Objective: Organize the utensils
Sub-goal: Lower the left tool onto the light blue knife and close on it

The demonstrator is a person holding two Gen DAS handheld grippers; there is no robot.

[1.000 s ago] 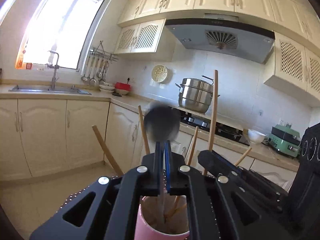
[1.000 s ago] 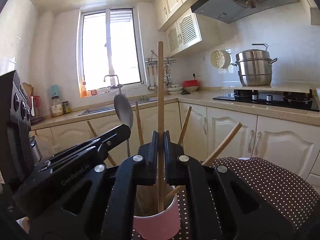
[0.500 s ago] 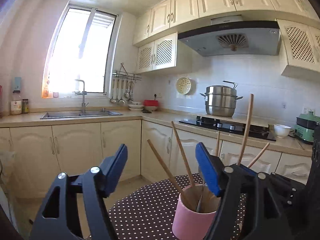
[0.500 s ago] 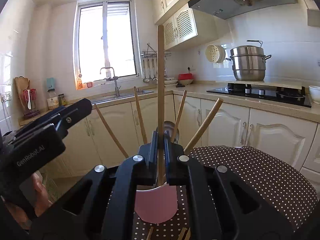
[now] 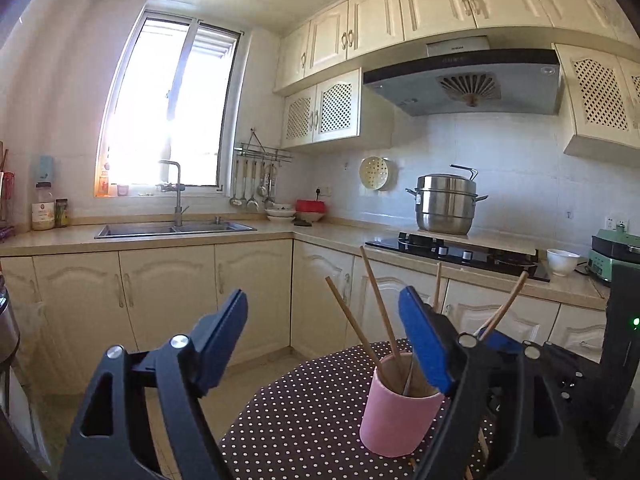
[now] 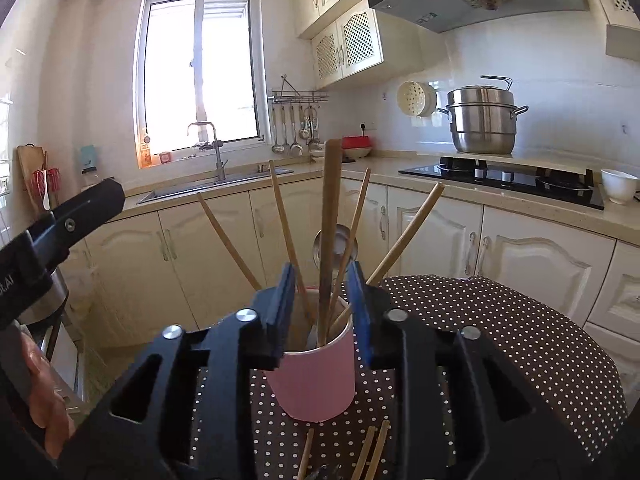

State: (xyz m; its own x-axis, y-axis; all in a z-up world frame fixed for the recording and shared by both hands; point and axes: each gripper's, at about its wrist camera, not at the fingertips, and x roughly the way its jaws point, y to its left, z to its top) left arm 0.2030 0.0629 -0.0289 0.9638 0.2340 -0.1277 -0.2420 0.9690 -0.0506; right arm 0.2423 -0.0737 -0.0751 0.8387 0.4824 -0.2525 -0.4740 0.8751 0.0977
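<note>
A pink cup (image 6: 316, 376) stands on the dotted tablecloth (image 6: 500, 340). It holds several wooden chopsticks (image 6: 331, 216) and a metal spoon (image 6: 338, 242). My right gripper (image 6: 322, 308) is open, its jaws to either side of the cup's rim, holding nothing. My left gripper (image 5: 324, 344) is open and empty, to the left of the cup (image 5: 396, 408), pulled back. More chopsticks (image 6: 370, 456) lie on the cloth in front of the cup.
The round table (image 5: 304, 420) has its edge to the left and far side. Kitchen cabinets (image 5: 168, 292), a sink (image 5: 176, 228), a hob (image 6: 504, 178) and a steel pot (image 6: 482, 120) are behind. The left gripper's body (image 6: 60, 224) shows at the left.
My left gripper let go of the spoon into the cup, opened and drew back to the left. My right gripper lowered its chopstick into the cup and opened.
</note>
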